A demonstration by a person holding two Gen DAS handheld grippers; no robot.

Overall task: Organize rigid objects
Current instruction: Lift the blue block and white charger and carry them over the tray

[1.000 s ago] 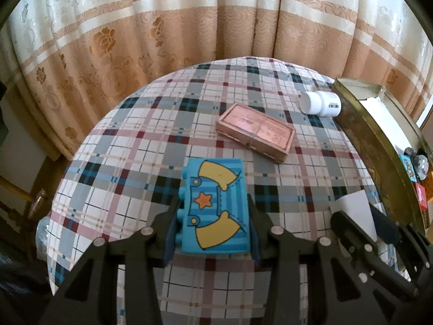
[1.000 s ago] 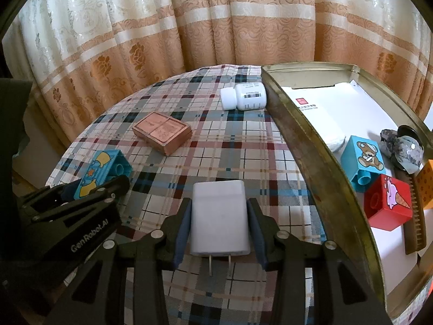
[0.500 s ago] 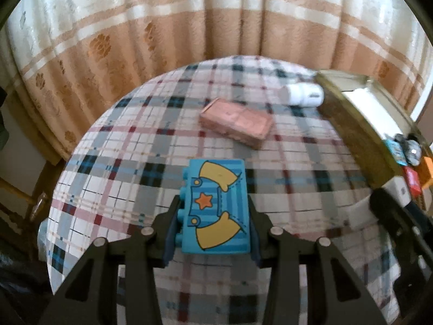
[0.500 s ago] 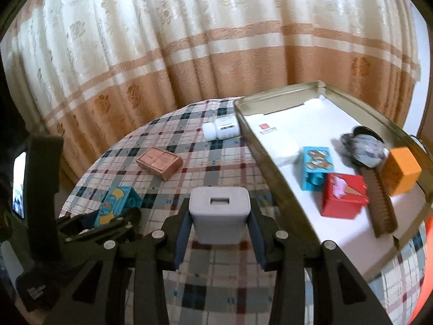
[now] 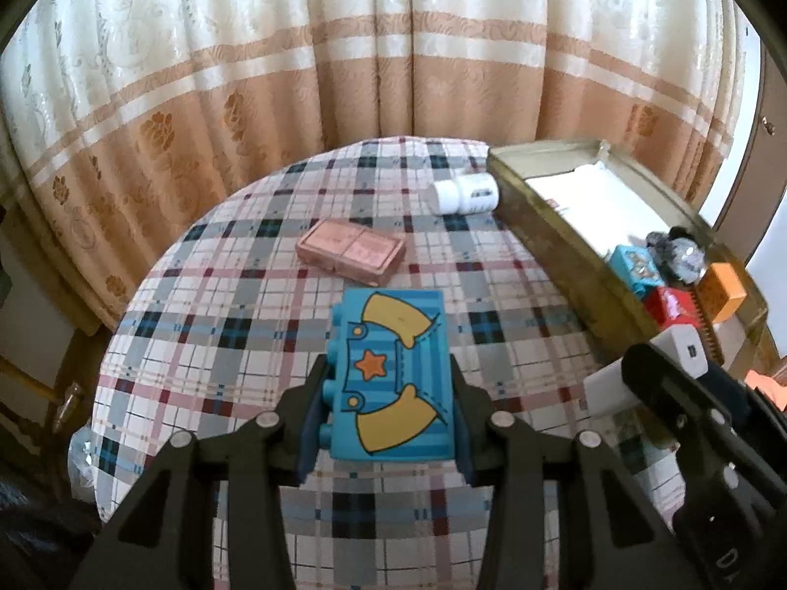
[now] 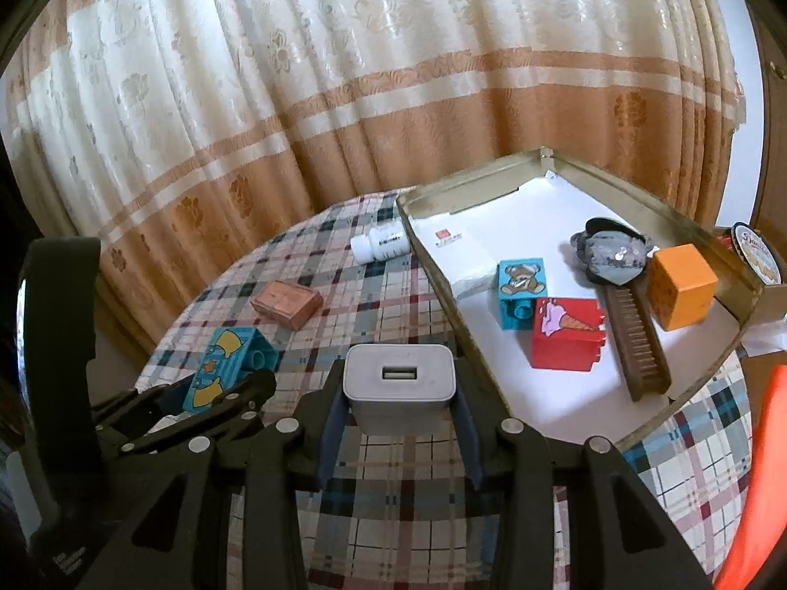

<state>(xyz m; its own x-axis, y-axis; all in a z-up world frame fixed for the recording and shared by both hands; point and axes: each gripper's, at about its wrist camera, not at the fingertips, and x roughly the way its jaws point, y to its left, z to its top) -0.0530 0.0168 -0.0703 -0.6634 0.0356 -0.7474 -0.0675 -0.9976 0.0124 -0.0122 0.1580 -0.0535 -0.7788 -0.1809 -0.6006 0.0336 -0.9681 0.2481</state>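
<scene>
My left gripper is shut on a blue toy brick with yellow shapes and an orange star, held above the plaid tablecloth. The same brick shows at lower left in the right wrist view. My right gripper is shut on a white USB charger, its port facing the camera; the charger also shows at the right of the left wrist view. A gold tin tray on the right holds a blue bear brick, a red ice-cream brick, an orange cube and a brown comb.
A pink flat case and a white pill bottle lie on the table beyond the grippers. A grey sequined thing sits in the tray on white paper. A round tin stands past the tray. Curtains hang close behind the table.
Both grippers have risen with their loads and swung right toward the tray. The charger has tilted so its port end now faces the camera; more of the tray's inside shows.
</scene>
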